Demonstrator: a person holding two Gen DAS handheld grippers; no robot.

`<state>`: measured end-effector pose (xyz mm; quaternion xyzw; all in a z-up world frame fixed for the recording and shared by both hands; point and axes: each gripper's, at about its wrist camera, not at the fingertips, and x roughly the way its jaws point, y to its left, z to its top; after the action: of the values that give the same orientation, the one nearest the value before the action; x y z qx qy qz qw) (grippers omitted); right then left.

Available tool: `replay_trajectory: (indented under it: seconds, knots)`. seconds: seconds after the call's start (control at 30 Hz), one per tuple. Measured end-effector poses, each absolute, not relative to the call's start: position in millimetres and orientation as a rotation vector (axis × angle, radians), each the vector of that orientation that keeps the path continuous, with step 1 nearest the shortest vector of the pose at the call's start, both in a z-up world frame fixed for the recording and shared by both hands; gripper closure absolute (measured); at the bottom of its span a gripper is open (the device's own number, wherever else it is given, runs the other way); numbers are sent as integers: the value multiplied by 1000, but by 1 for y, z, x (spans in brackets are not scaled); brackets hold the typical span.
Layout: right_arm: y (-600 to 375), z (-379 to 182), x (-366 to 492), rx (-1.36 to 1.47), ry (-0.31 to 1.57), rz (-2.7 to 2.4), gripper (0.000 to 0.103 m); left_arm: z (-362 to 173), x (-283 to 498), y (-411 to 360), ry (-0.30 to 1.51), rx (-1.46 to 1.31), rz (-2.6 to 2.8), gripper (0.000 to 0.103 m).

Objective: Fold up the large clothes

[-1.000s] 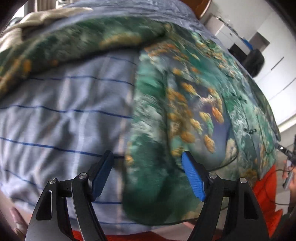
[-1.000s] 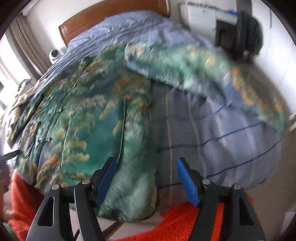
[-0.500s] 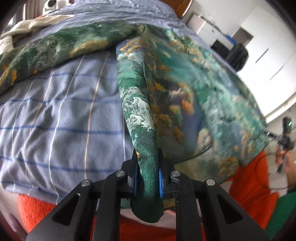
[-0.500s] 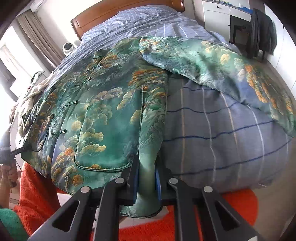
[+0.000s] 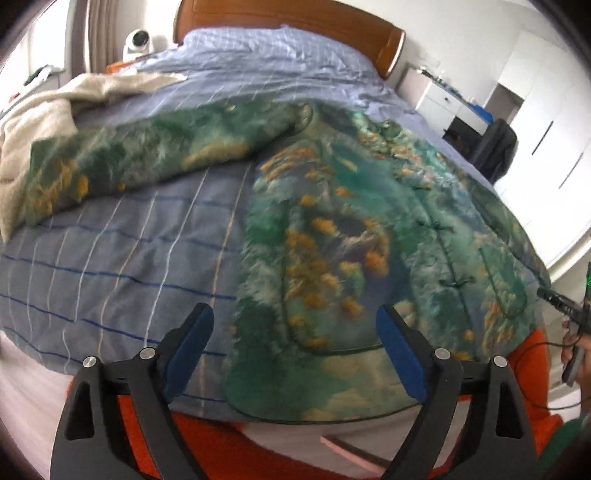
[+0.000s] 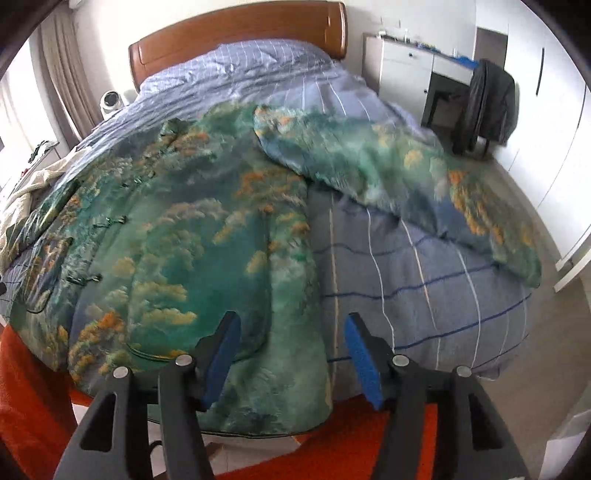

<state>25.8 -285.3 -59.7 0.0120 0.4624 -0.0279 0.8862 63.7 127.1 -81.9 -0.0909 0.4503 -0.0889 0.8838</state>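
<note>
Across the bed [image 5: 122, 266] lay the green jacket [image 5: 332, 236], spread front-up, sleeves out toward ten and two o'clock, ready for folding. Above its hem my left gripper [image 5: 295, 347] and right gripper [image 6: 291, 350] were opening, jaws spread, pinching nothing, probably to regrip.

Blue checked duvet [image 6: 424, 280] covers the bed, wooden headboard [image 6: 236, 33] behind.

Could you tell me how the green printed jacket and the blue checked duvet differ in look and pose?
The green printed jacket carries a painterly print of orange and pale patches; the blue checked duvet shows plain thin lines. The jacket lies spread on top with sleeves out, covering part of the bed; the duvet lies beneath it and covers the mattress. Both hang over the bed's near edge.
</note>
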Motion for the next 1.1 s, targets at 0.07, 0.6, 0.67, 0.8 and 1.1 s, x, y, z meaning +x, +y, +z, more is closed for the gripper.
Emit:
replay_trajectory:
  seconds: [0.07,0.6,0.67,0.8,1.1]
  knots:
    - [-273,-52,25,-7,939,-43,42,-76,66,111,935,-155,-196,13]
    - [-215,-46,20,-5,902,101,41,-69,61,42,867,-56,-200,8]
    - [-215,-45,18,1,899,109,41,-66,59,41,853,-32,-190,8]
    - [-214,-48,21,20,905,119,41,-63,59,42,845,-12,-173,8]
    - [-202,-46,26,11,906,149,41,-70,64,42,884,6,-156,3]
